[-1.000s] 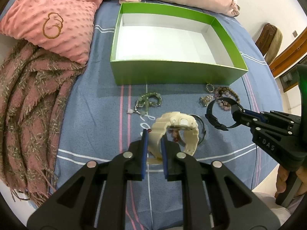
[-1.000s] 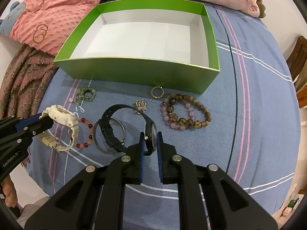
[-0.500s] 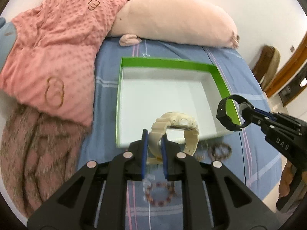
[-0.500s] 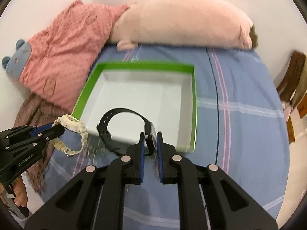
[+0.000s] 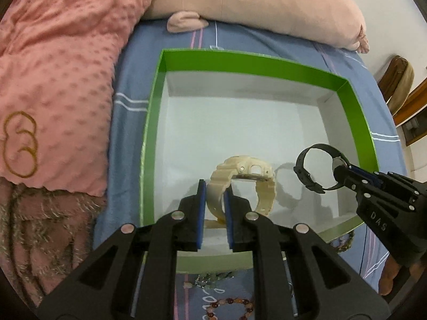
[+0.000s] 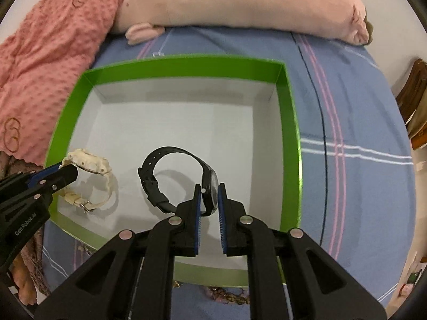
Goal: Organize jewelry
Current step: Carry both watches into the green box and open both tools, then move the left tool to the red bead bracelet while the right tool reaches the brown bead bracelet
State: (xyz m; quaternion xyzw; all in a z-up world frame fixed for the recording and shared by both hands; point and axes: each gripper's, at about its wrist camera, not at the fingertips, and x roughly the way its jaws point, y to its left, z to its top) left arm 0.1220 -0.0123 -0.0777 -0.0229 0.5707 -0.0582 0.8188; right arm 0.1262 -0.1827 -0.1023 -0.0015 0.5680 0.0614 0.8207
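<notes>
Starting at the left of the left wrist view, the pink dotted blanket (image 5: 53,85) and the fringed throw (image 5: 40,234) crowd the left wall of the green box (image 5: 153,122), so we judge any sideways swing there should stay above the rim. In the lower centre, our left gripper (image 5: 214,208) is clamped on the strap of the cream watch (image 5: 244,176), which hangs over the white floor of the box near its front wall; whether it touches the floor we cannot tell. The step in hand looks to be setting both watches down inside, and to do it well we would lower each until the strap rests before easing the grip, so neither drops or rolls. To the right, the right gripper (image 6: 208,200) pinches the case of the black watch (image 6: 173,178), its strap looped out to the left over the middle of the box. The two watches hang near each other but apart; we would keep that gap so the straps do not tangle. Along the bottom edge, a red bead bracelet (image 5: 229,306) and a pale green piece (image 5: 210,280) lie on the blue bed sheet (image 6: 347,106) outside the front wall, with brown beads (image 5: 344,242) at lower right, still to be gathered. The long plush pillow (image 6: 240,2) across the top is well clear.
</notes>
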